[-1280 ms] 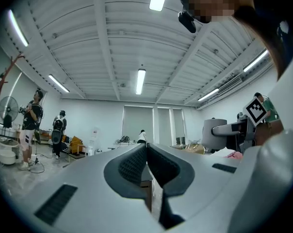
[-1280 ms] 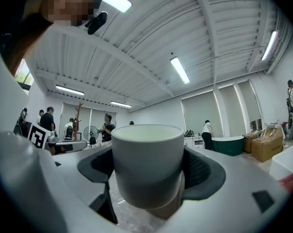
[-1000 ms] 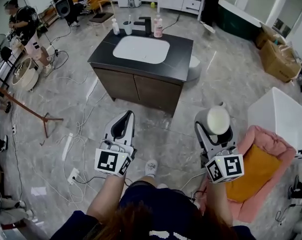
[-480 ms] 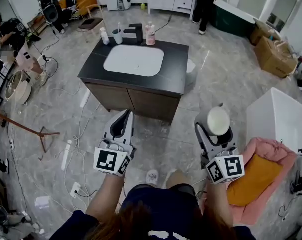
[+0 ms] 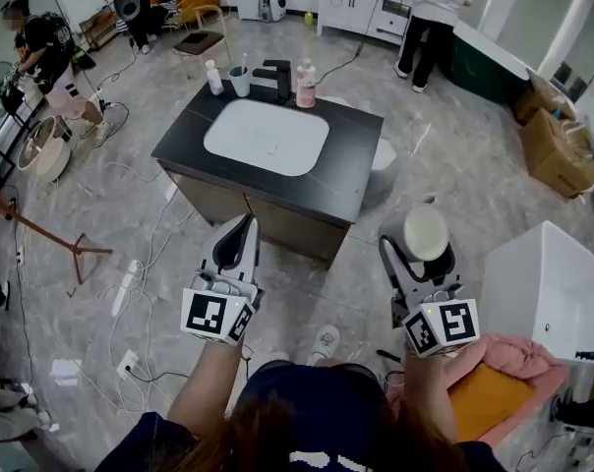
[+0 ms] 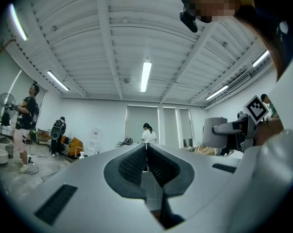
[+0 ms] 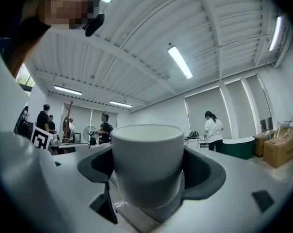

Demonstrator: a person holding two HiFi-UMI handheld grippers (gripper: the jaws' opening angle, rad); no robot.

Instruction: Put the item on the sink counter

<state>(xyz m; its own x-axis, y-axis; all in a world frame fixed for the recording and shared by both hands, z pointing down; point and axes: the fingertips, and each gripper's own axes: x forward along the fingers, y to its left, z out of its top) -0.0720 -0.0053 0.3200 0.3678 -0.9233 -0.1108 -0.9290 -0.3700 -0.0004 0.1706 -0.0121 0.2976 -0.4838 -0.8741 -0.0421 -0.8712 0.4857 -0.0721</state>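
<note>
No word, number or brand could be read anywhere. The only printed marks were black-and-white square patterns (codes, not letters) on the marker cube (image 5: 218,316) of the left gripper (image 5: 244,226) and on the marker cube (image 5: 443,326) of the right gripper (image 5: 422,244). Any print on the pink bottle (image 5: 305,87) was too small to tell.

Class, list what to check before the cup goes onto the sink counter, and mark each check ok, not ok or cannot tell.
1. The right gripper is shut on the cup: ok.
2. The cup stands upright: ok.
3. The left gripper is shut and empty: ok.
4. The sink counter has a bare spot right of the basin: ok.
5. The cup is above the counter: not ok, it hangs over the floor short of it.
6. The cup is empty: cannot tell.
</note>
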